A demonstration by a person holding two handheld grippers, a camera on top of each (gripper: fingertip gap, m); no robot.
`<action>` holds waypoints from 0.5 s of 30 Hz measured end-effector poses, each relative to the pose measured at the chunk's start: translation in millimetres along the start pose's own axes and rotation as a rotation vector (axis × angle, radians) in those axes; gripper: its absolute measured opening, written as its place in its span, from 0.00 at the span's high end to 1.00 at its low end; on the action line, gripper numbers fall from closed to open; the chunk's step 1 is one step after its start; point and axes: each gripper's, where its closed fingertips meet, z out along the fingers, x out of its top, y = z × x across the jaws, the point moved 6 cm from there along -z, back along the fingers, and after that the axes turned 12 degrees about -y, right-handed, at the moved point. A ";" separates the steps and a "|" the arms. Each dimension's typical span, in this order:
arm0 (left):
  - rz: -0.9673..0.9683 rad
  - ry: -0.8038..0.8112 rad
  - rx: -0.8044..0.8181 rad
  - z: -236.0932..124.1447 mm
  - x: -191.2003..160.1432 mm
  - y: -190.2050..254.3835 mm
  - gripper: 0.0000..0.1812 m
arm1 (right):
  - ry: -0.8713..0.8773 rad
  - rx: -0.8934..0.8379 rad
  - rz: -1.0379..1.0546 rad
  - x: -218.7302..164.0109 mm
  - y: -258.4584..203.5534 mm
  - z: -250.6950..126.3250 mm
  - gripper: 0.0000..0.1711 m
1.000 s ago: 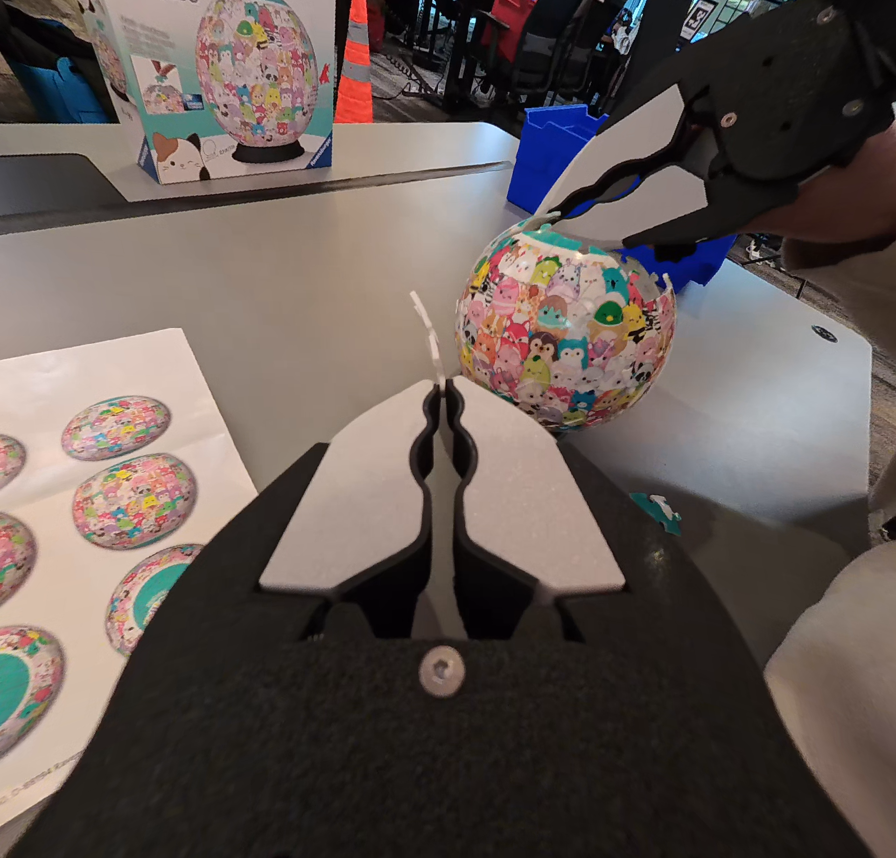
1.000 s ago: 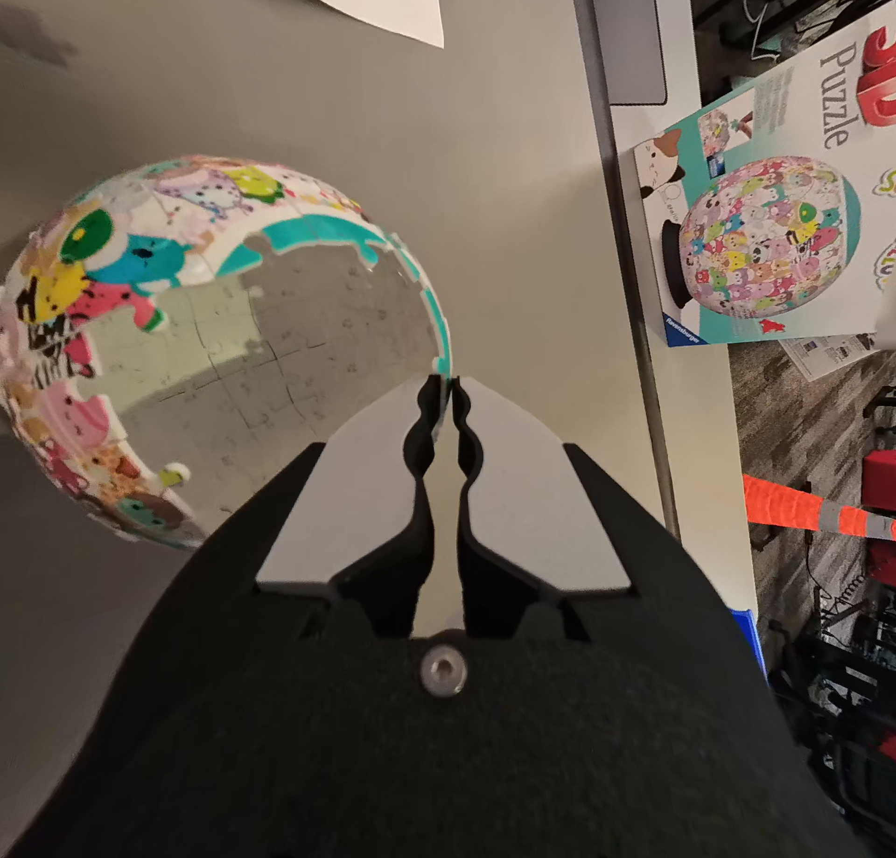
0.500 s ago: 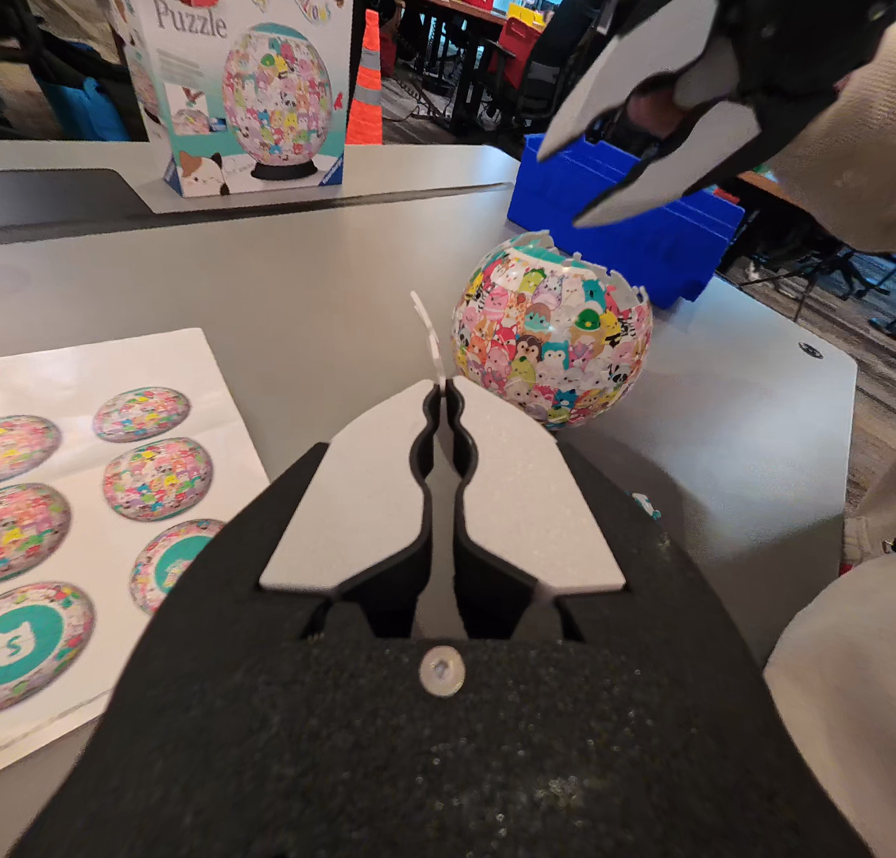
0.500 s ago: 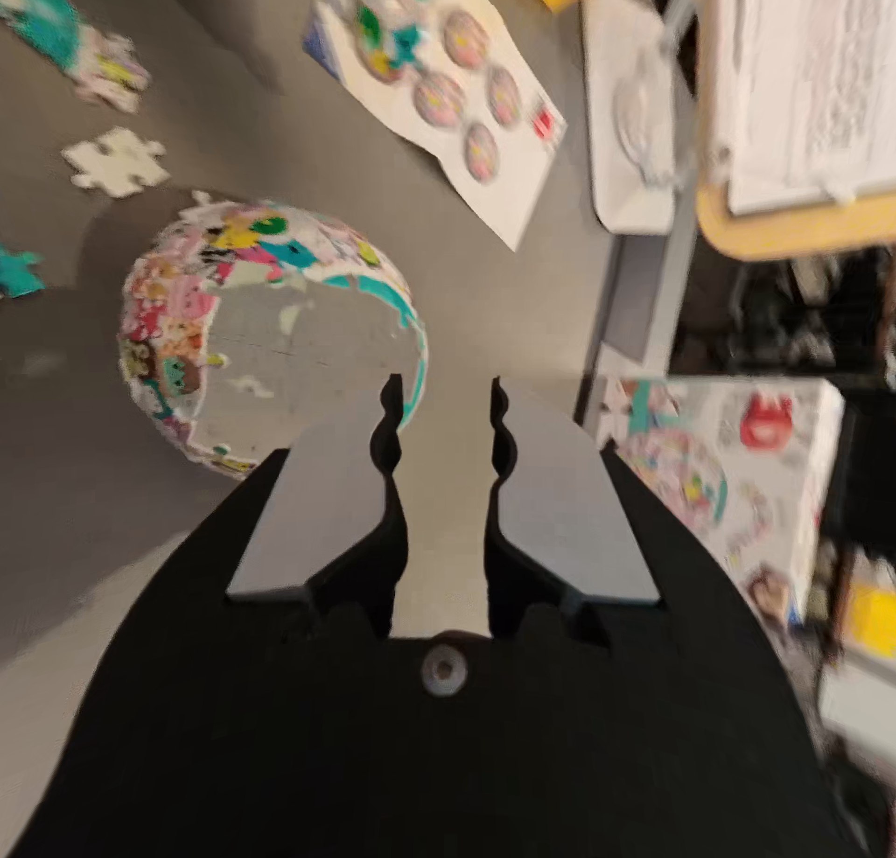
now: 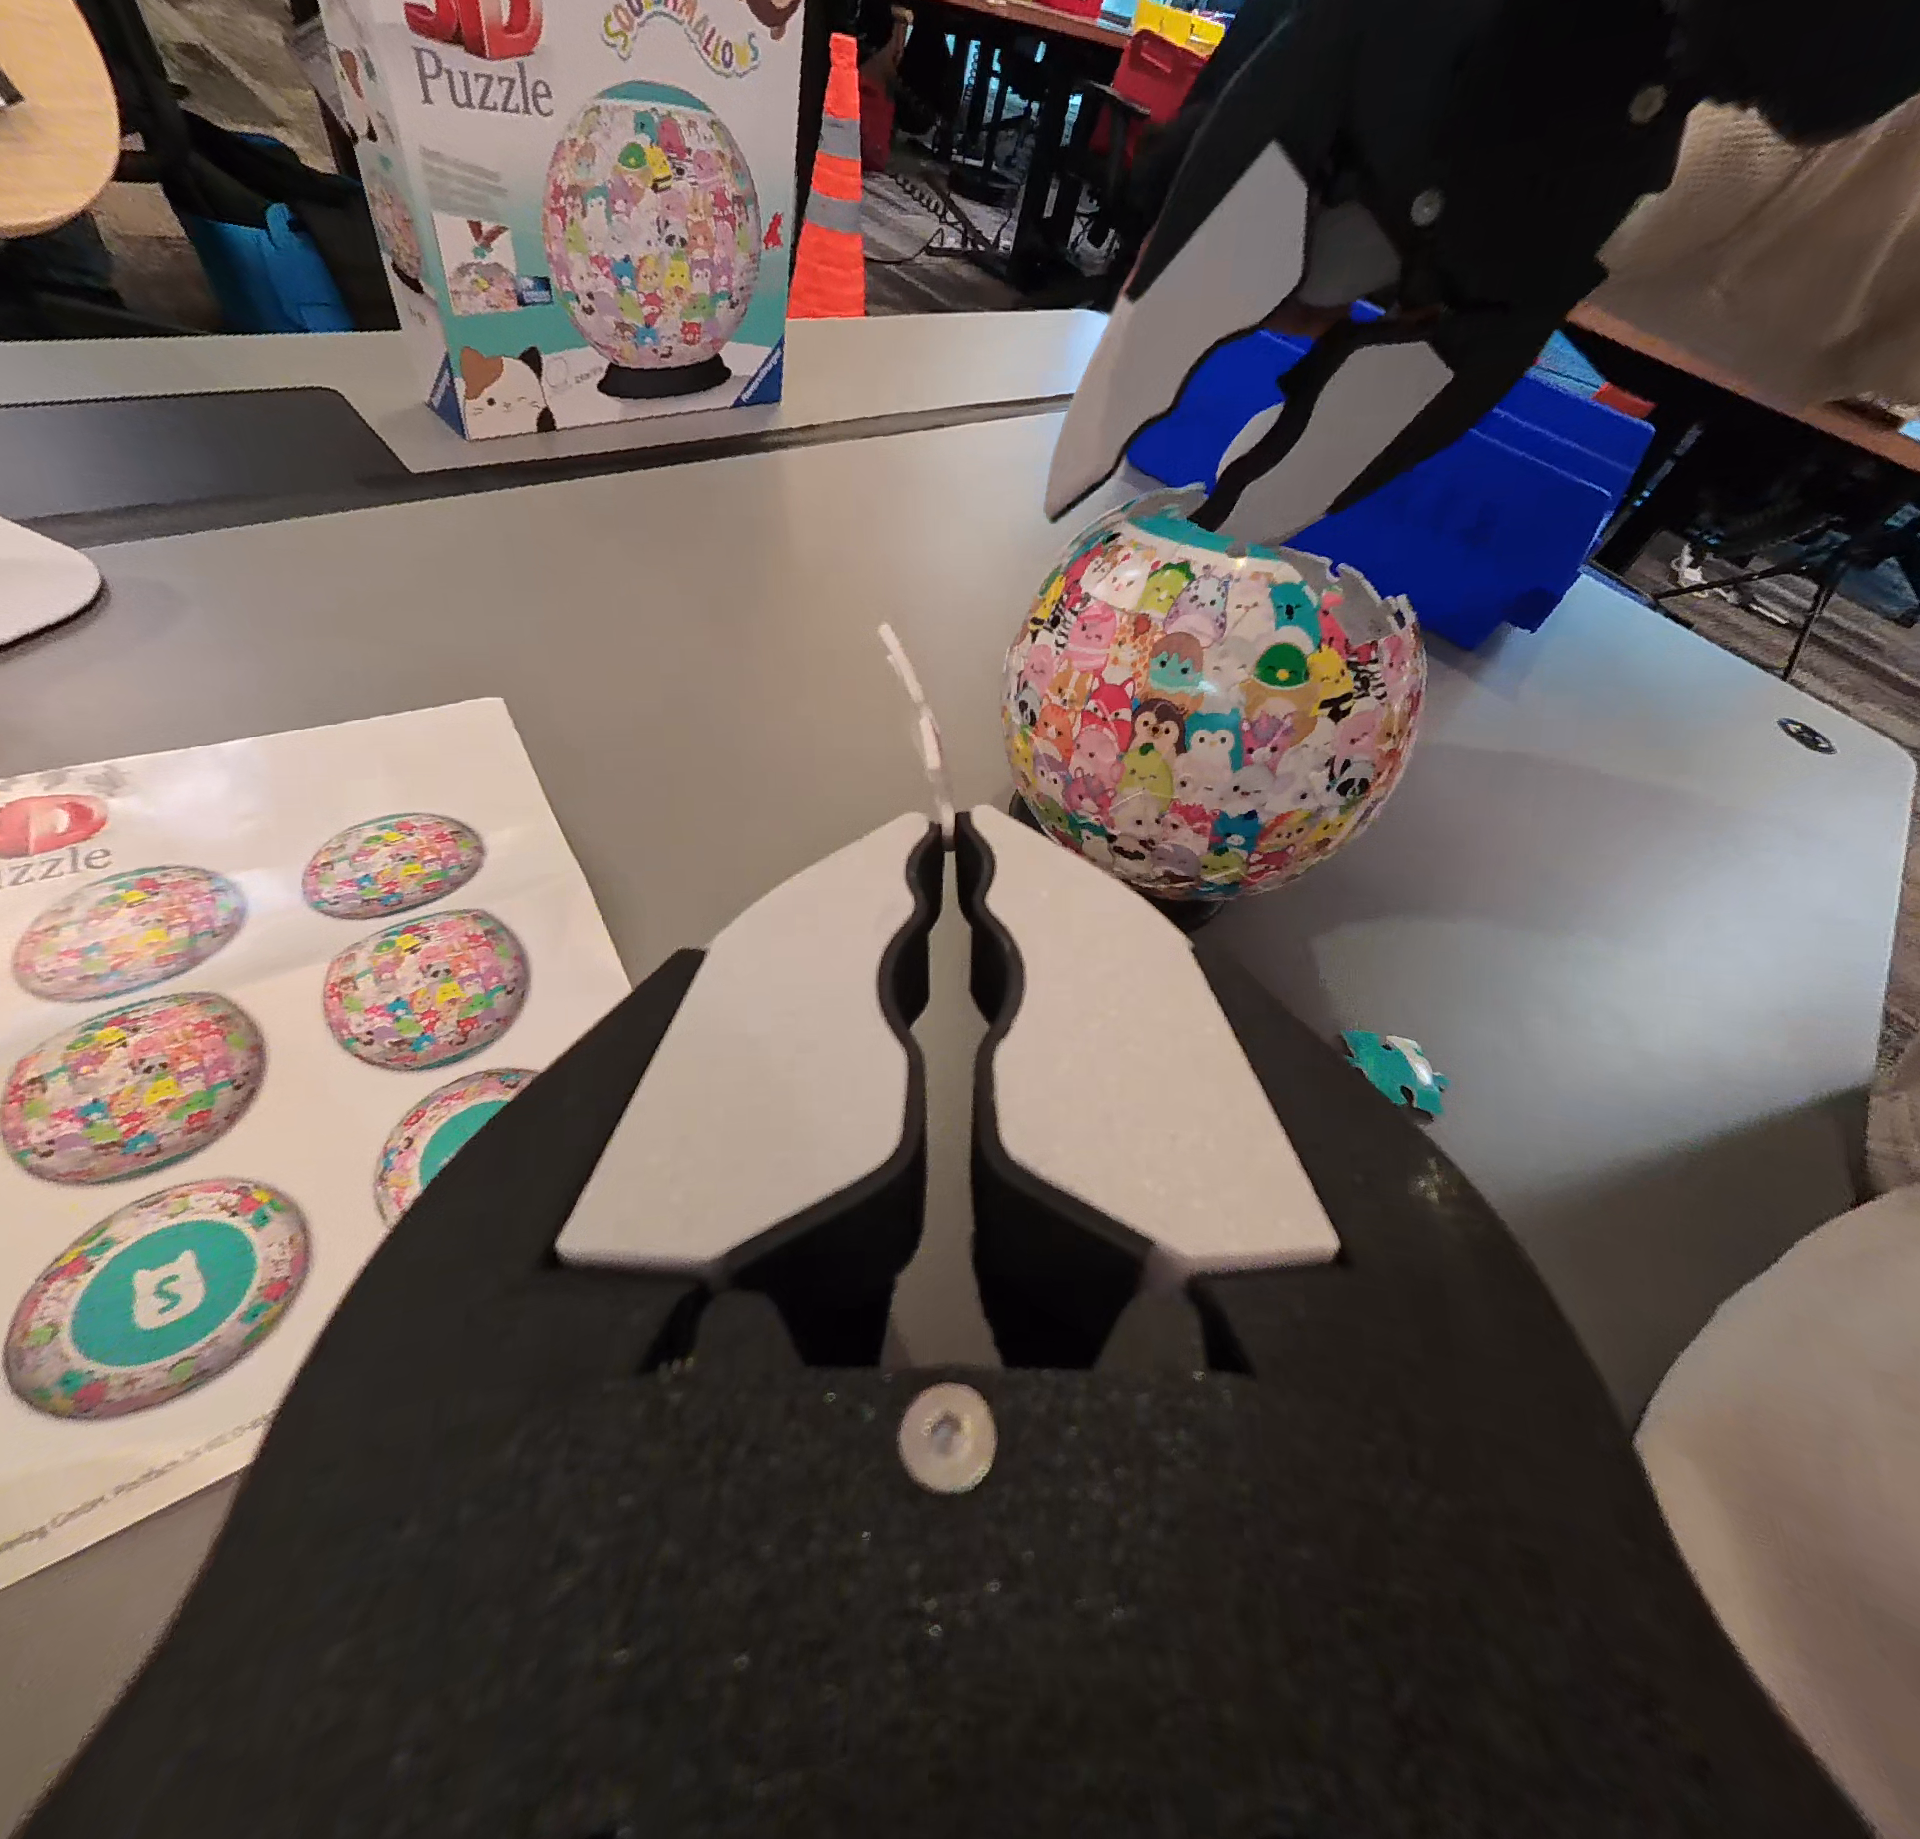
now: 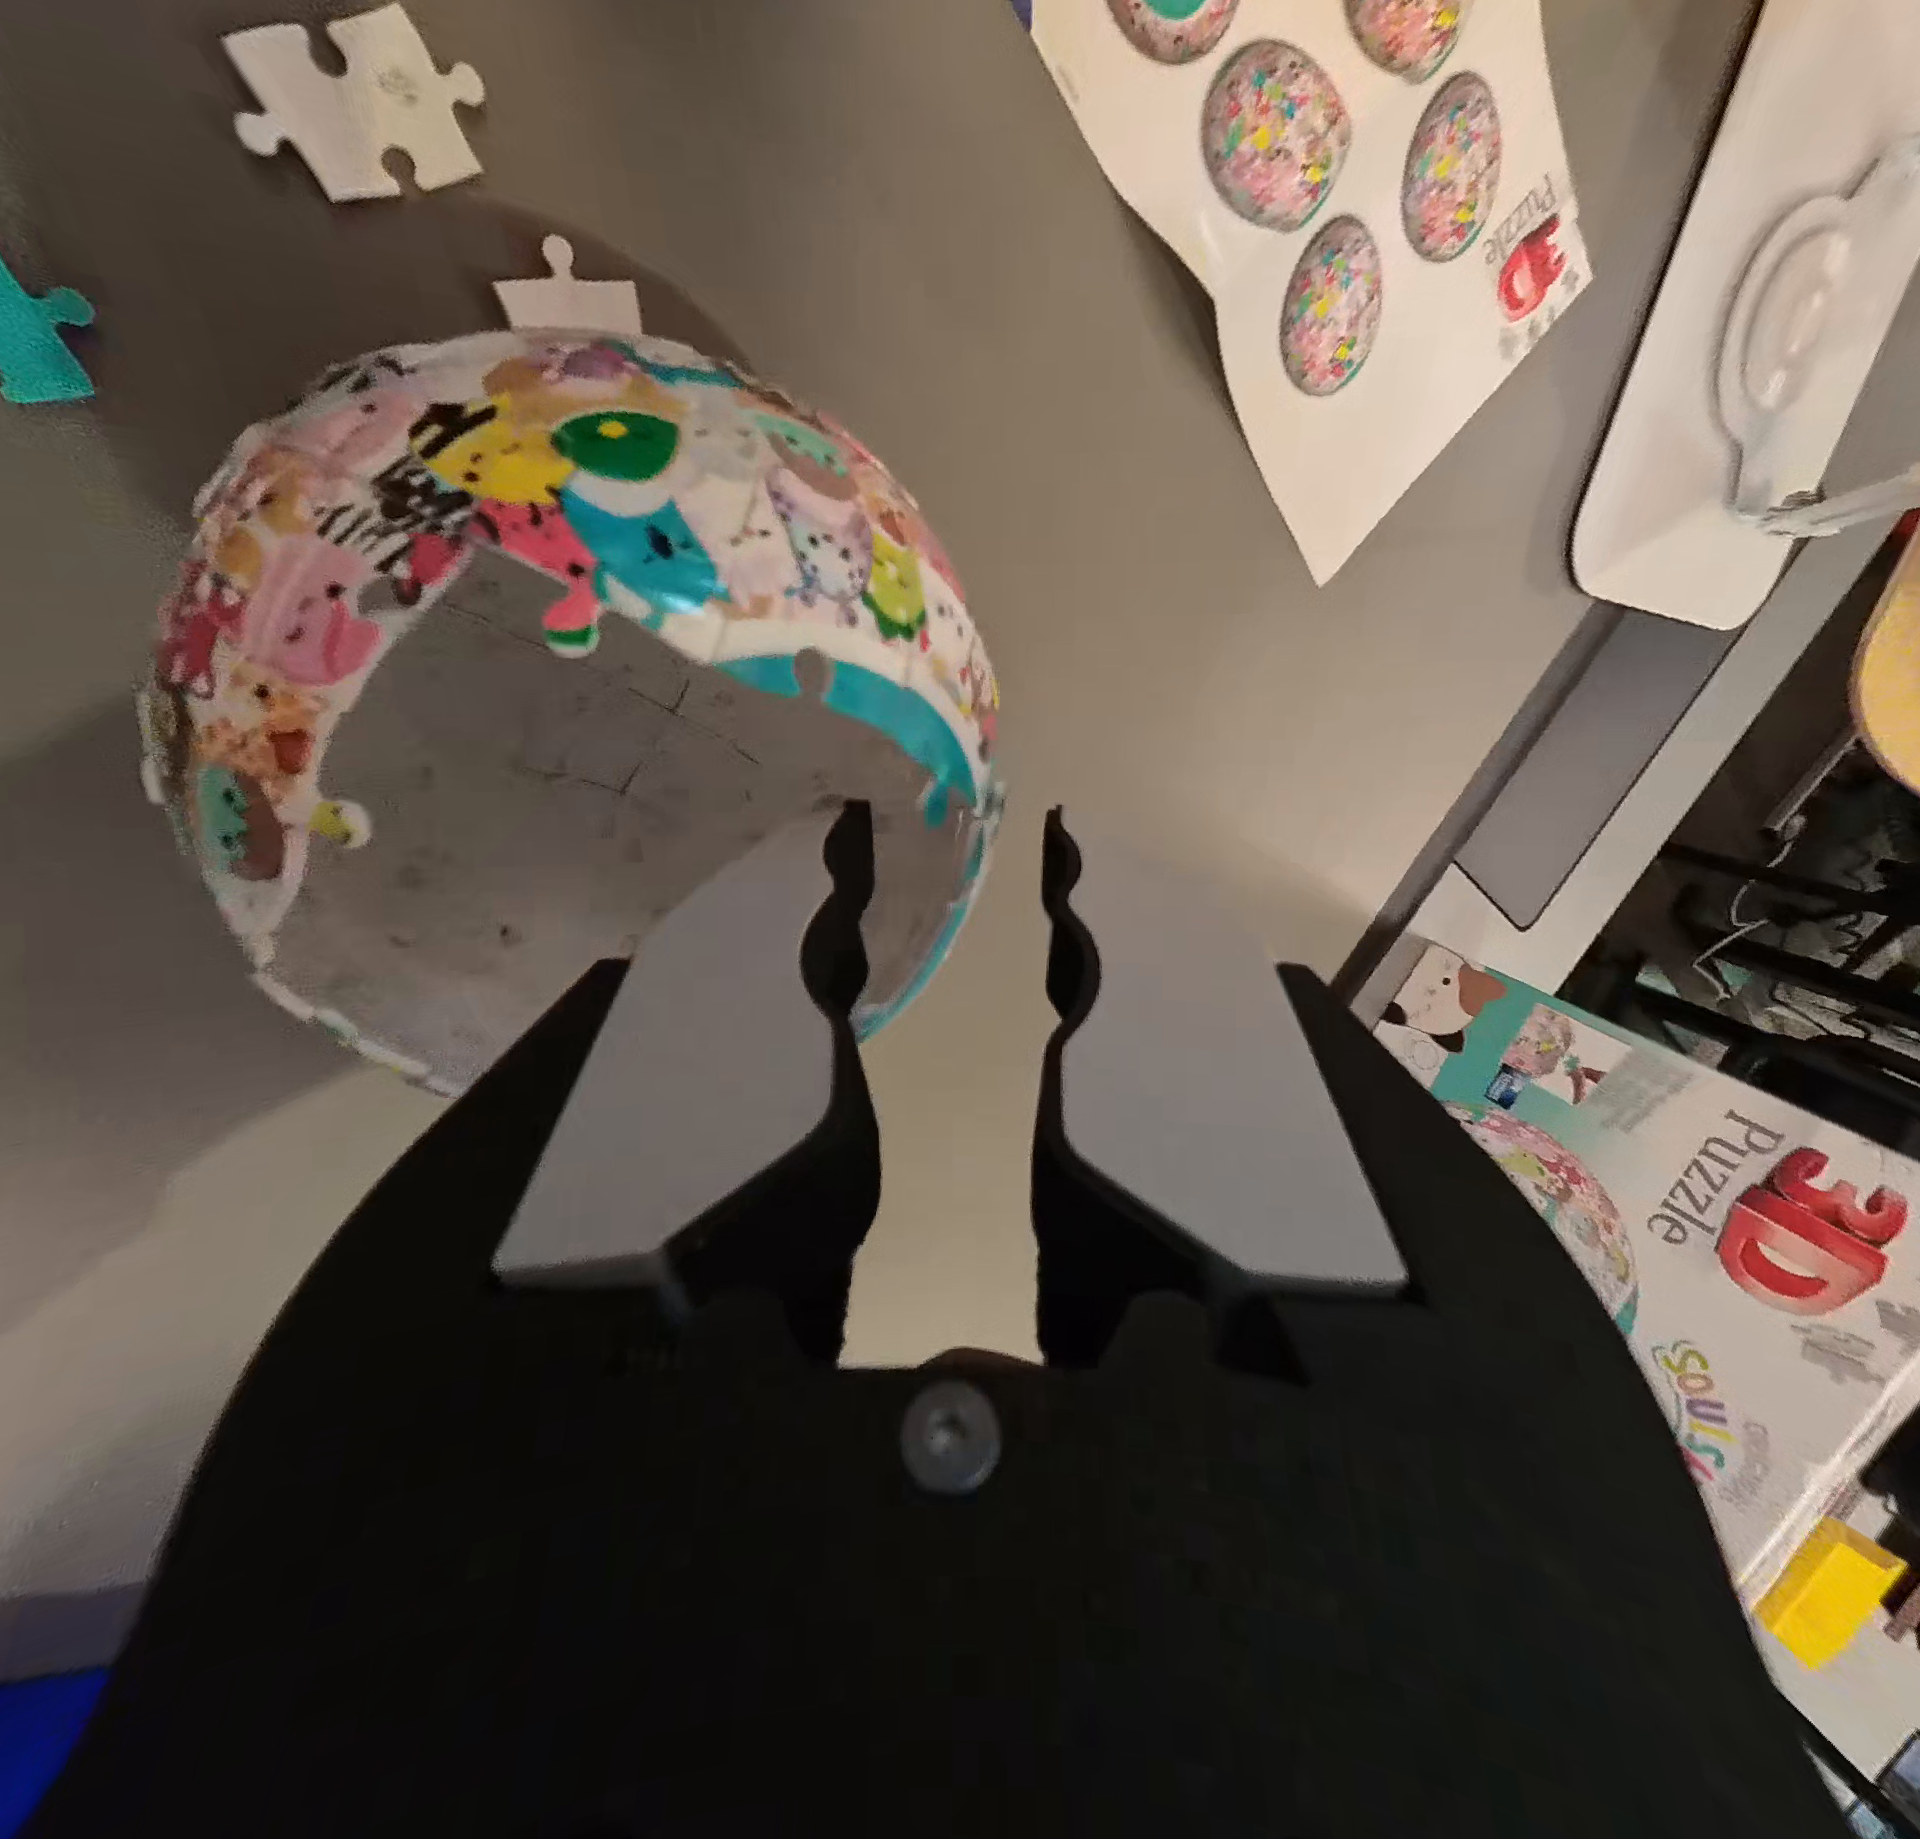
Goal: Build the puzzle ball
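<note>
The partly built colourful puzzle ball (image 5: 1210, 714) sits on the grey table, its top open; the right wrist view shows its hollow grey inside (image 6: 582, 667). My left gripper (image 5: 951, 828) is shut on a thin white puzzle piece (image 5: 920, 729) held edge-on, left of the ball. My right gripper (image 6: 951, 823) is open and empty, its tips at the ball's open rim; it also shows above the ball in the left wrist view (image 5: 1164, 501). Loose pieces lie on the table: a teal one (image 5: 1397, 1067) and a white one face down (image 6: 358, 101).
An instruction sheet (image 5: 208, 1041) lies at the left. The puzzle box (image 5: 592, 168) stands at the back. A blue bin (image 5: 1455, 501) sits behind the ball. A white base plate (image 6: 1766, 335) is near the table edge. An orange cone (image 5: 831, 189) stands beyond. The grippers' ends are close to 15 centimeters from one another.
My right gripper let go of the ball's rim, opened, lifted away, then came back down to the open rim. My left gripper kept its piece and stayed roughly in place.
</note>
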 end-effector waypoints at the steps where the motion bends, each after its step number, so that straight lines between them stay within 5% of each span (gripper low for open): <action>1: 0.005 -0.001 0.001 0.0 0.2 0.5 0.99 | -0.007 0.000 -0.004 0.7 1.3 1.3 0.82; 15: -0.019 0.009 -0.025 -2.2 -1.3 0.7 0.99 | -0.012 -0.024 0.023 6.1 1.7 4.4 0.94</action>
